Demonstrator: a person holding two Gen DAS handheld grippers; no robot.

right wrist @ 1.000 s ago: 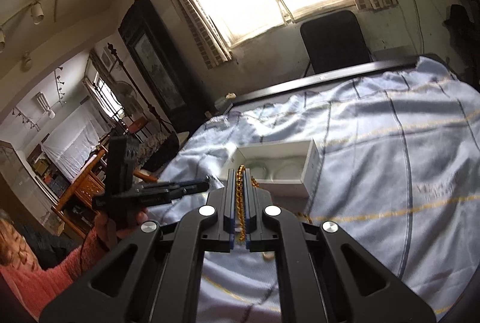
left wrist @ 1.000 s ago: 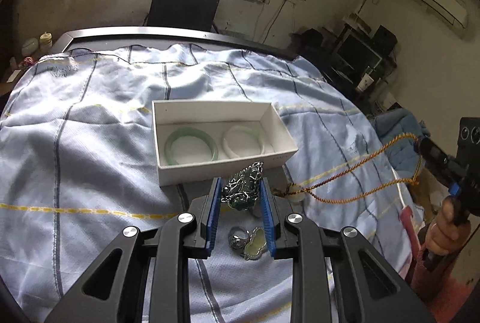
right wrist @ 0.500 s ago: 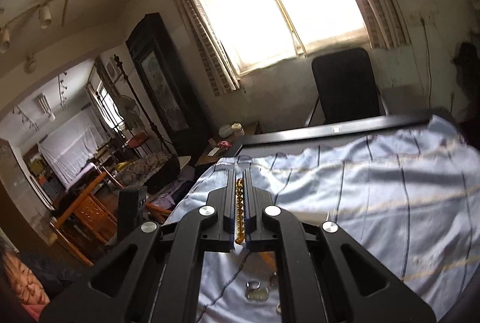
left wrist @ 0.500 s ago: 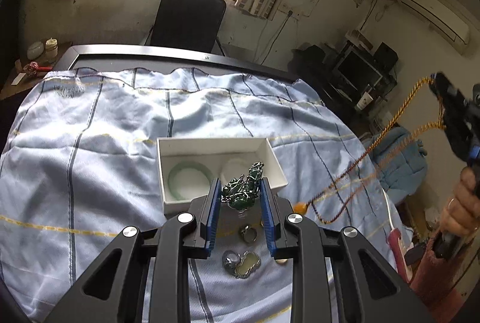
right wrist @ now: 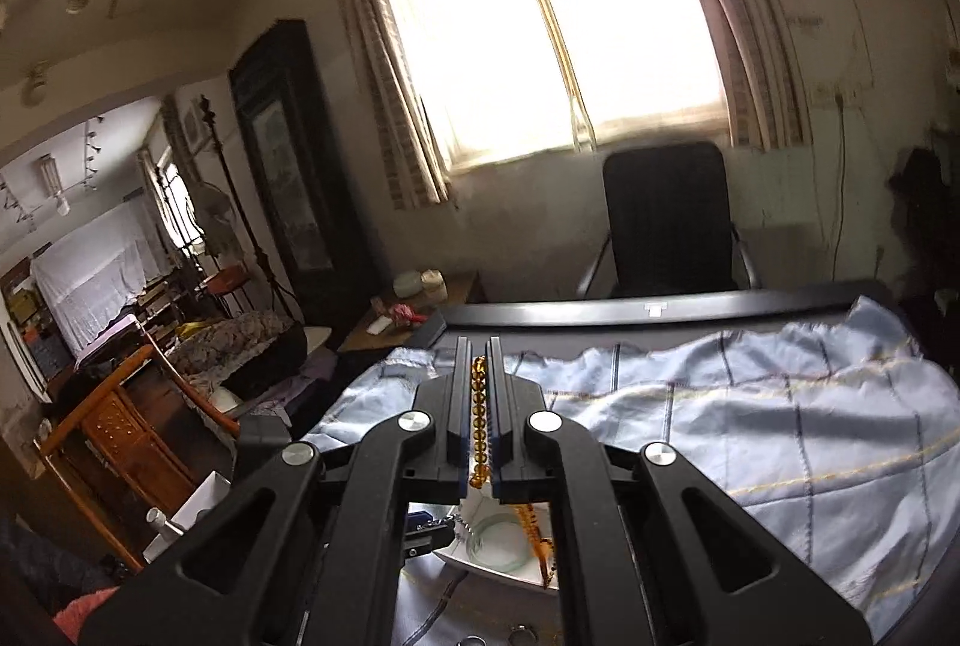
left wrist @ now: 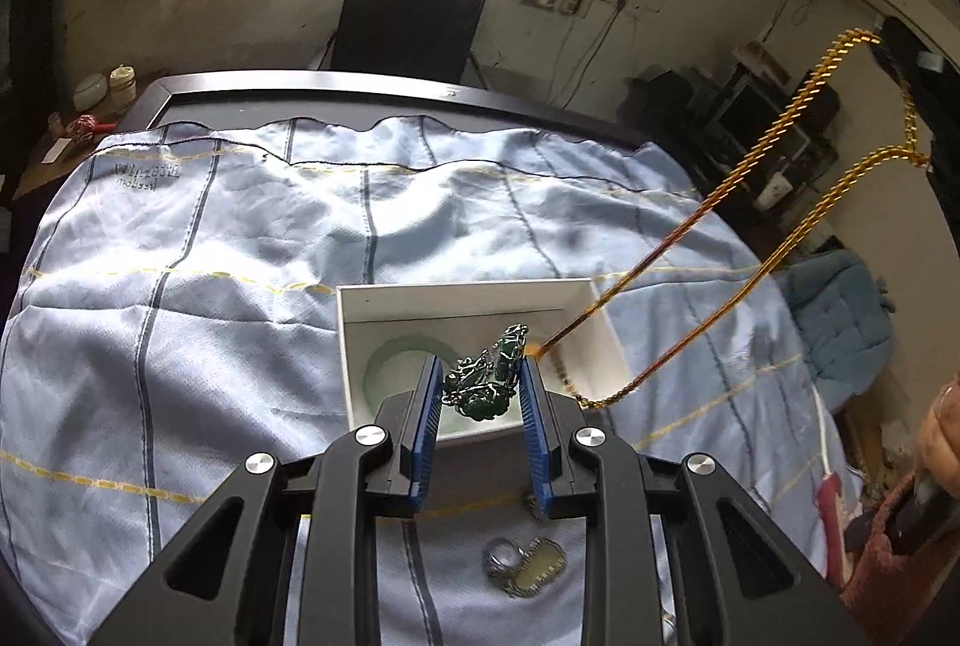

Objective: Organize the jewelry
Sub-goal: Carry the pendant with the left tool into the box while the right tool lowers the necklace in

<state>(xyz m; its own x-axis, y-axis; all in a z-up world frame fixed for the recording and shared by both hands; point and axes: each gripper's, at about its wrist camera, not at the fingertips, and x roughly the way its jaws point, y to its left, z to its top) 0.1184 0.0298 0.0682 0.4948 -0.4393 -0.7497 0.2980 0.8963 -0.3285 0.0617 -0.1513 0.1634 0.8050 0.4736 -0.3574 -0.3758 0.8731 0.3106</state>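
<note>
1. Green bangle (left wrist: 401, 353) already in white box (left wrist: 360, 334), mid-desk toward near edge.
2. Green pendant (left wrist: 487, 380) clamped in left tool (left wrist: 480, 394) above box, not released.
3. Amber bead necklace (left wrist: 774, 178) pinched in right tool (right wrist: 478, 400), raised high, tail dangling into box.
4. Ring (left wrist: 503, 562) and pale pendant (left wrist: 540, 574) left on blue cloth (left wrist: 210, 286) at near edge.
5. Second bangle mostly hidden behind left tool; box's near wall cut off.

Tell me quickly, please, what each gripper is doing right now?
Left gripper: shut on the dark green pendant, over the white box.
Right gripper: shut on the amber bead necklace, held high.
</note>
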